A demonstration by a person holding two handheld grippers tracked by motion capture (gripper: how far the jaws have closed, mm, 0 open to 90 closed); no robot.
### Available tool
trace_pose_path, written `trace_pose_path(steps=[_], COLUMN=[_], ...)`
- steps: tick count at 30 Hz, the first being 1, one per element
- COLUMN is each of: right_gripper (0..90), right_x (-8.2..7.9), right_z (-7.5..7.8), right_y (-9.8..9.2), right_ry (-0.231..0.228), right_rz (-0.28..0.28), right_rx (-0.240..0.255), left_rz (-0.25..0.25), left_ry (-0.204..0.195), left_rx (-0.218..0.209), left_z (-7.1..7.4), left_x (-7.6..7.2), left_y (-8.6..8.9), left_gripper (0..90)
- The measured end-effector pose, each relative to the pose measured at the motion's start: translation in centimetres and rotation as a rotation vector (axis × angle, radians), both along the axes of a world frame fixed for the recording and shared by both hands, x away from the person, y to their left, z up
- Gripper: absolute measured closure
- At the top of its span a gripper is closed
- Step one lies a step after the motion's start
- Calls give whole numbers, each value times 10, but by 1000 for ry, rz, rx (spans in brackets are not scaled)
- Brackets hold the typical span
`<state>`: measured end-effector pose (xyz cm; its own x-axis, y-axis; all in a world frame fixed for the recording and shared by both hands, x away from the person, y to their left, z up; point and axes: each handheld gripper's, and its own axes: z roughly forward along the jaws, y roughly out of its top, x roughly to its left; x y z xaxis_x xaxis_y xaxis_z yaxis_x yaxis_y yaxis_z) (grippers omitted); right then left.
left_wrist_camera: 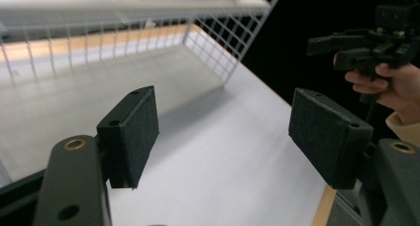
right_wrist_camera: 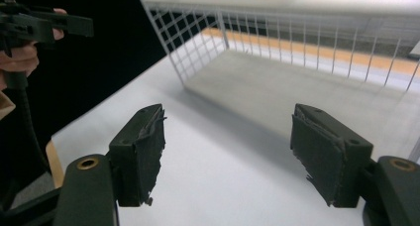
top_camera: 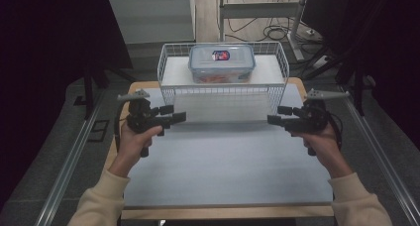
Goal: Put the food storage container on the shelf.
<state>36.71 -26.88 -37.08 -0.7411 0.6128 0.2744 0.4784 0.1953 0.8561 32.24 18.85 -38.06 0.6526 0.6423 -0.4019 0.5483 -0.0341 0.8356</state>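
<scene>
Table (top_camera: 223, 166): white top with a wooden edge, bare in front of the person; near edge partly cut off by the sleeves in the high view.
Wire rack (top_camera: 223, 89): white mesh shelf standing at the far end of the table, open underneath; its top shelf is blurred and cropped in both gripper views.
Food container (top_camera: 222, 62): clear plastic box with a bluish clip-on lid, resting on top of the wire rack, centred; orange-red contents show through the wall but cannot be identified.
Label (top_camera: 221, 55): red and blue sticker on the container lid; its writing is too small to read.
Left gripper (top_camera: 171, 114): held at the rack's left front corner, pointing inward toward the rack, above the table; jaws spread wide with nothing between them, as the left gripper view confirms (left_wrist_camera: 225, 137).
Right gripper (top_camera: 281, 115): held at the rack's right front corner, pointing inward, mirroring the other; jaws spread wide and empty (right_wrist_camera: 228, 151); the foam pad faces look frayed at the edges.
Obstruction: the rack's mesh front rail stands between both grippers and the container.
Surroundings: dark floor, cables and a table frame beyond the rack, details hard to make out.
</scene>
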Motion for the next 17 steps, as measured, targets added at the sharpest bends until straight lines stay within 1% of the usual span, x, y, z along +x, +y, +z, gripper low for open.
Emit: trace_pose_path(steps=[1, 2, 3, 4, 5, 7, 8, 13, 14, 17], right_gripper=[288, 285, 282, 282, 279, 275, 268, 246, 231, 211], right_x=[-5, -12, -19, -19, -22, -27, -29, -31, -33, -34], right_z=[-6, -15, -26, -26, -30, -38, -40, -39, -40, -44], right_y=[-1, -2, -2, -2, -2, -2, -2, -2, -2, -1], right_ry=[-2, 2, 4, 4, 4, 6, 1, -12, -32, -39], right_rz=[5, 18, 28, 28, 30, 37, 37, 35, 30, 27], right_rx=[-6, -12, -29, -29, -32, -37, -36, -18, -10, -15], left_rz=[-7, -10, -18, -18, -17, -19, -17, -13, -12, -9], left_ry=[2, 7, 19, 19, 25, 25, 24, 15, 18, 27], left_rx=[4, 5, 19, 19, 28, 43, 47, 41, 41, 34], left_z=[-8, -11, -22, -22, -28, -34, -36, -40, -40, -43], left_x=[-6, -8, -15, -15, -17, -20, -21, -21, -21, -21], left_y=[-2, -3, -6, -6, -8, -10, -11, -11, -11, -10], left_gripper=[275, 275, 275, 276, 276, 276, 277, 275, 275, 274])
